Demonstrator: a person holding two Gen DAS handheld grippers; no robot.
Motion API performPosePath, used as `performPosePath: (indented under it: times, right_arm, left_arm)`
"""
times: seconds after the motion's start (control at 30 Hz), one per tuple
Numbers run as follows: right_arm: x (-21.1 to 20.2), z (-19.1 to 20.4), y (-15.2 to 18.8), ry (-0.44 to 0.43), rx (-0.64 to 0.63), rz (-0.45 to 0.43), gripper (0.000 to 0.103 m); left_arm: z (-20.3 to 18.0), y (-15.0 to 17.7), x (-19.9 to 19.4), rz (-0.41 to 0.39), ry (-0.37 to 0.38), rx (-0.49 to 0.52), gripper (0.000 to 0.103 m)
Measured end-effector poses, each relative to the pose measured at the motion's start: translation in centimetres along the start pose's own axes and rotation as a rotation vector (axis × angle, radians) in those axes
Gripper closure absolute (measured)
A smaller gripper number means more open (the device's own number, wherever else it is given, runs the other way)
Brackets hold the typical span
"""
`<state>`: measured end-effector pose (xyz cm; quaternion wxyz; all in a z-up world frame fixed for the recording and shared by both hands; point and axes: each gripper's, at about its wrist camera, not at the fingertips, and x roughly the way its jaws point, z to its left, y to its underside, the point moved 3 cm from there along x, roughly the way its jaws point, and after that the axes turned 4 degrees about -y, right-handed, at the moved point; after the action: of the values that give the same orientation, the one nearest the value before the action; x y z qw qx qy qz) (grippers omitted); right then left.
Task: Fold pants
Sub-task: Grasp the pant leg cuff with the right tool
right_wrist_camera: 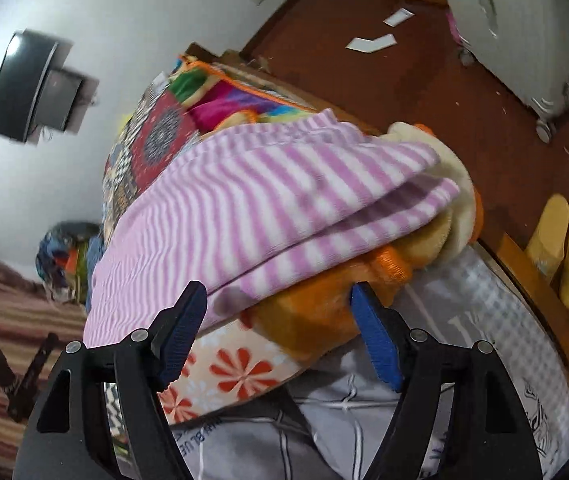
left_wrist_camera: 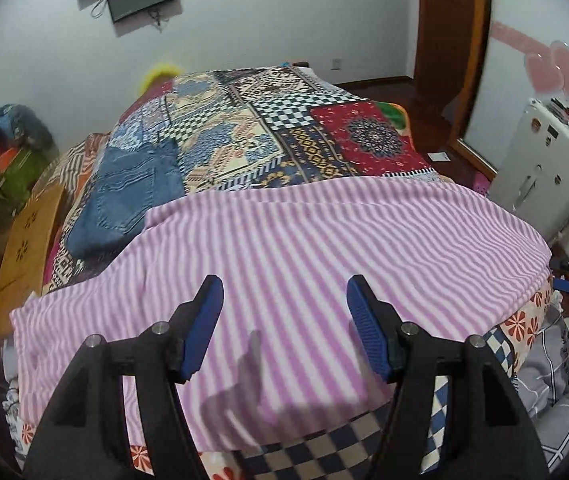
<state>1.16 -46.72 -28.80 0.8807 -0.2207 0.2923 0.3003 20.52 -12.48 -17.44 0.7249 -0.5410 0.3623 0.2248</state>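
Pink-and-white striped pants lie spread flat across the near end of the bed. My left gripper hovers over their near part, open, with nothing between its blue pads; its shadow falls on the cloth. In the right wrist view the striped pants show a layered end at the bed's corner. My right gripper stands open just below that end. The orange blanket edge shows between its fingers, and the pads press on nothing.
Folded blue jeans rest on the patchwork blanket at the left. A wooden board and a pile of bags stand left of the bed, a white suitcase right. Yellow slippers sit on the floor.
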Motion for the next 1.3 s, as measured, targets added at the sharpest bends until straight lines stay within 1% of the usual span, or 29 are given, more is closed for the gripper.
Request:
performPosePath:
  times: [0.1, 0.17, 0.3, 0.37, 0.47, 0.53, 0.6, 0.63, 0.67, 0.7, 0.73, 0.8, 0.9, 0.97, 1.03, 1.2, 1.3]
  right_arm:
    - [0.3, -0.7, -0.8, -0.037, 0.048, -0.012, 0.026]
    - [0.7, -0.9, -1.5, -0.044, 0.063, -0.020, 0.026]
    - [0.9, -1.1, -2.9, -0.014, 0.058, -0.057, 0.025]
    - [1.2, -1.4, -3.6, -0.009, 0.075, -0.072, 0.025]
    - [1.8, -2.4, -4.6, -0.058, 0.135, -0.078, 0.025]
    - [2.5, -2.5, -5.1, -0.078, 0.142, -0.064, 0.026]
    - [2.8, -2.1, -5.4, -0.065, 0.105, -0.062, 0.034]
    - [2.8, -1.6, -5.4, -0.046, 0.073, -0.065, 0.038]
    - [2.8, -1.0, -5.5, -0.041, 0.041, -0.067, 0.049]
    - [2.7, -0.7, -5.6, -0.048, 0.020, -0.067, 0.064]
    - [2.6, -0.3, -5.6, -0.052, -0.002, -0.065, 0.069]
    - [2.3, 0.3, -5.7, -0.048, -0.037, -0.076, 0.083]
    - [1.7, 1.0, -6.0, -0.048, -0.072, -0.103, 0.089]
    - [1.3, 1.5, -6.2, -0.051, -0.090, -0.115, 0.090]
    - [1.1, 2.1, -6.4, -0.053, -0.110, -0.126, 0.091]
    - [0.5, 3.3, -6.8, -0.050, -0.162, -0.142, 0.091]
    - [0.5, 3.6, -6.9, -0.052, -0.171, -0.148, 0.091]
  left_arm:
    - [-0.5, -0.3, 0.9, 0.015, -0.002, 0.010, 0.039]
    - [-0.7, -0.4, 1.3, 0.023, -0.008, 0.011, 0.039]
    - [-1.3, -0.5, 1.9, 0.040, -0.008, 0.013, 0.039]
    - [-1.8, -0.7, 2.1, 0.043, -0.006, 0.017, 0.039]
    - [-2.5, -1.1, 2.8, 0.056, 0.005, 0.019, 0.039]
    - [-3.1, -1.4, 3.2, 0.071, 0.021, 0.017, 0.039]
    - [-3.9, -1.8, 3.7, 0.087, 0.042, 0.017, 0.039]
    - [-4.4, -2.0, 3.9, 0.093, 0.051, 0.020, 0.039]
    - [-5.1, -2.4, 4.2, 0.100, 0.061, 0.024, 0.039]
    - [-5.6, -2.6, 4.4, 0.104, 0.067, 0.028, 0.039]
    - [-6.4, -3.1, 4.6, 0.109, 0.076, 0.035, 0.038]
    - [-7.6, -3.7, 5.0, 0.110, 0.092, 0.050, 0.036]
    - [-10.0, -4.9, 5.8, 0.112, 0.115, 0.073, 0.034]
    - [-11.2, -5.4, 6.3, 0.118, 0.129, 0.088, 0.033]
    - [-13.0, -5.9, 6.9, 0.134, 0.152, 0.105, 0.029]
    - [-17.2, -7.5, 8.9, 0.196, 0.242, 0.130, 0.028]
    - [-19.7, -8.4, 10.4, 0.234, 0.271, 0.145, 0.028]
